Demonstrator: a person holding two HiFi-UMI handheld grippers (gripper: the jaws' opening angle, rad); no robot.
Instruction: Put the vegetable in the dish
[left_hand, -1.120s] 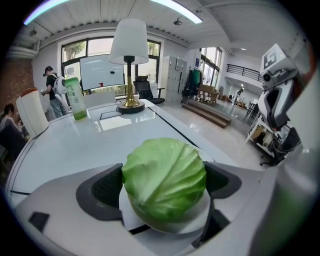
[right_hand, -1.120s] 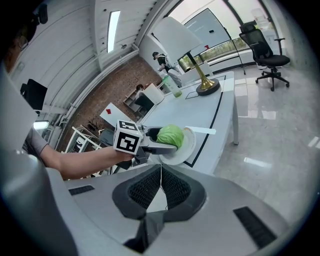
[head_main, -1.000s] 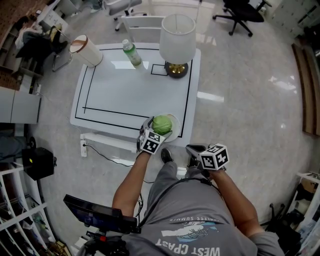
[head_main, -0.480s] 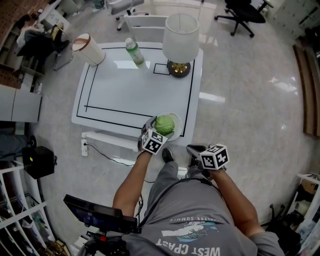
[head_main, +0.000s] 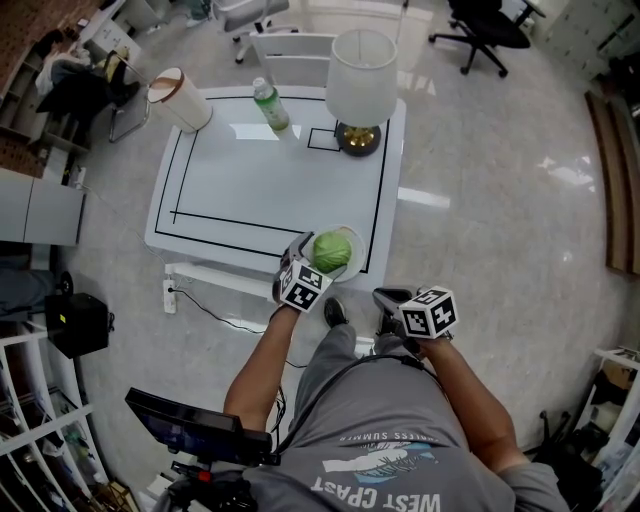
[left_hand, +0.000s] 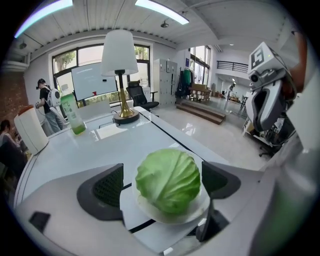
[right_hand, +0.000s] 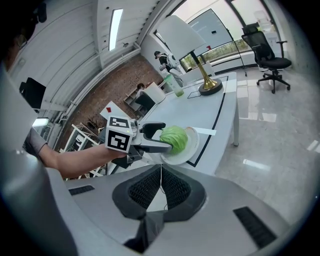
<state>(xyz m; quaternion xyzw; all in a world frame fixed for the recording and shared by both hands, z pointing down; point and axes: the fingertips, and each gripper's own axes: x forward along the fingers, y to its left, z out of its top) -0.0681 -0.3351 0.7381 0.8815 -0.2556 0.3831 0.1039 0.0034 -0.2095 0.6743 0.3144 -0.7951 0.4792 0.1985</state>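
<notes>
A green cabbage (head_main: 332, 250) rests on a white dish (head_main: 353, 237) at the near right corner of the white table (head_main: 250, 180). My left gripper (head_main: 318, 254) stands open around it. In the left gripper view the cabbage (left_hand: 169, 180) sits on the dish (left_hand: 170, 219) between the two pads, with a gap on each side. My right gripper (head_main: 388, 297) hangs off the table's front edge, above the floor, shut with nothing in it. The right gripper view looks over its closed tips (right_hand: 161, 171) at the left gripper (right_hand: 167, 137), the cabbage (right_hand: 174, 138) and the dish (right_hand: 193, 145).
At the table's far edge stand a lamp (head_main: 356, 75) with a white shade, a green bottle (head_main: 268, 105) and a white cylinder with a brown rim (head_main: 178, 98). A power strip (head_main: 167, 295) lies on the floor by the table's front left. Office chairs stand beyond the table.
</notes>
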